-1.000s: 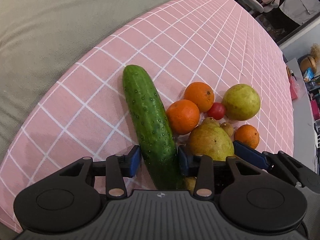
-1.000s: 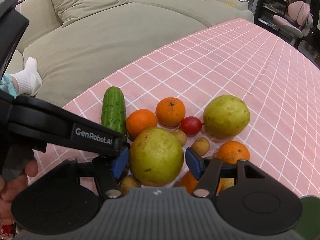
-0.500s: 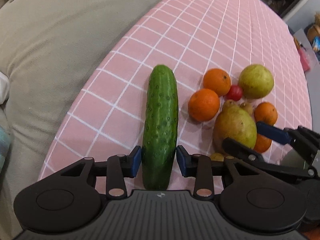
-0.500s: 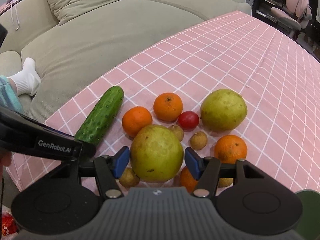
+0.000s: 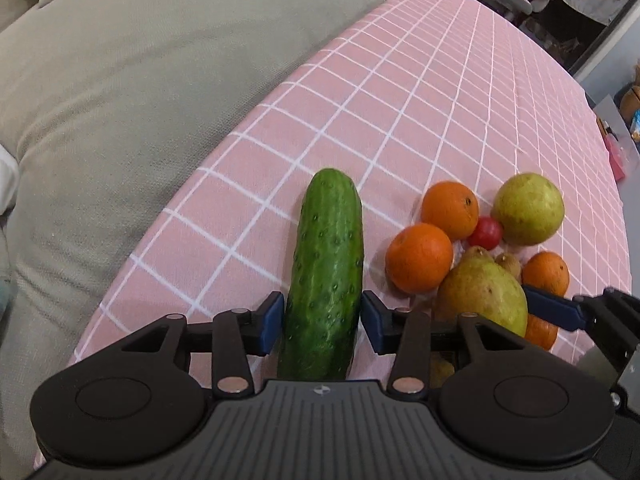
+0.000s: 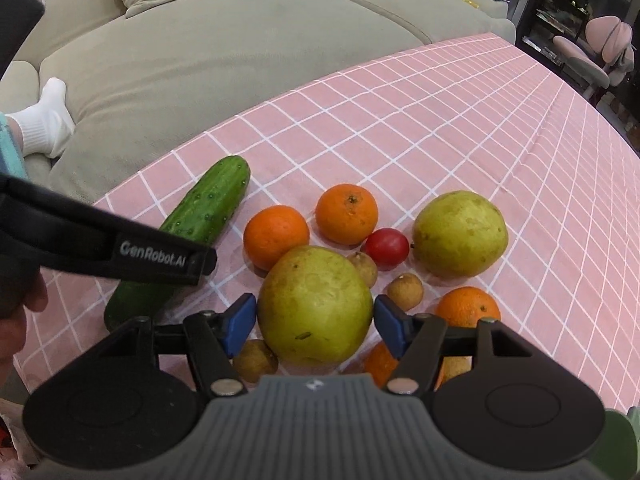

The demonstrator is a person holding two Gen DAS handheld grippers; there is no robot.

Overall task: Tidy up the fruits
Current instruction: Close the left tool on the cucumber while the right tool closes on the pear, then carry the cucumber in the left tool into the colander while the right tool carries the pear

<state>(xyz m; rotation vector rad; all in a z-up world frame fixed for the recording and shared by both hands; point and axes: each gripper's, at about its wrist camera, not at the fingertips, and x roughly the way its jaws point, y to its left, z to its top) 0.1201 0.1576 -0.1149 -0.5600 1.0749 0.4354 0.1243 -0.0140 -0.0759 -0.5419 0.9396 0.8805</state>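
While jaws have just been opening, left tool is straddling cucumber, pads standing slightly clear of skin on both sides. Right tool is likewise bracketing large pear, jaws just widened, narrow gaps showing. Both items are lying on pink checked desk. Oranges, red tomato, second pear are clustering beyond; beige sofa is bordering desk.

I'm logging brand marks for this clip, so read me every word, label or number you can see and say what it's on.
"GenRobot.AI": white print on the side of the left tongs, seen from the right wrist.
Small round emblem on each tongs' grey body: no letters readable.
Nothing readable on the fruit, the cloth or the background shelves.
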